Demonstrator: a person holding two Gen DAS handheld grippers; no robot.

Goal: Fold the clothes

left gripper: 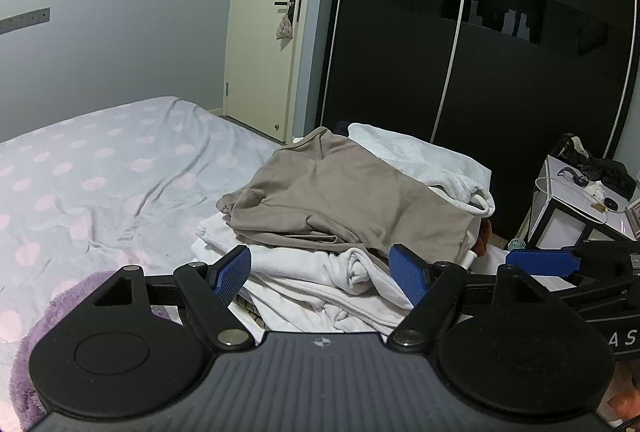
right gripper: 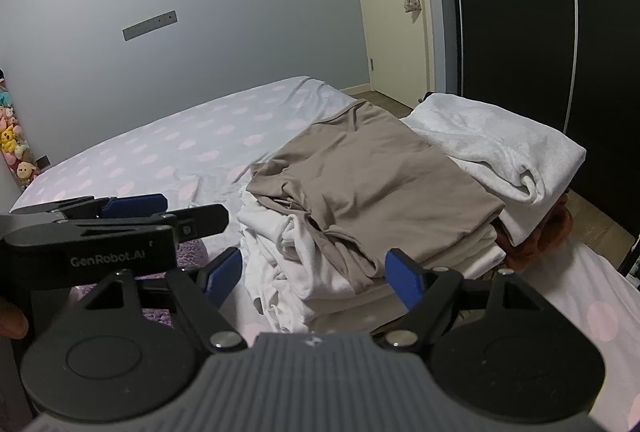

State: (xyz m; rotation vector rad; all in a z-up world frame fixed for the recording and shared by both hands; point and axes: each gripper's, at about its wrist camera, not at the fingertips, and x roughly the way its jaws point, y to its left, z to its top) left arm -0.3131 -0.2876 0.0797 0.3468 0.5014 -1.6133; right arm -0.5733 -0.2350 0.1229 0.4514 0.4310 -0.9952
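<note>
Clothes pile (left gripper: 352,216) heaped on spotted bed (left gripper: 100,168), beige top (right gripper: 372,176) uppermost, left gripper (left gripper: 322,274) and right gripper (right gripper: 316,274) held before it, jaws wide, nothing gripped.

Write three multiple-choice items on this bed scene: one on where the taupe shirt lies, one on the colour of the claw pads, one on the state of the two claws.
1. Where does the taupe shirt lie?
A. on top of the white clothes
B. on the floor
C. hung on the door handle

2. What colour are the pads on the claws?
A. red
B. blue
C. yellow

3. What state are the left claw and right claw in?
A. both shut on the shirt
B. one holds a towel
C. both open, holding nothing

Key: 1 A, the shirt rests on the white pile on the bed. 2 B, ribbed blue pads show in both wrist views. 3 C, each claw's fingers stand wide apart with no cloth gripped between them.
</note>
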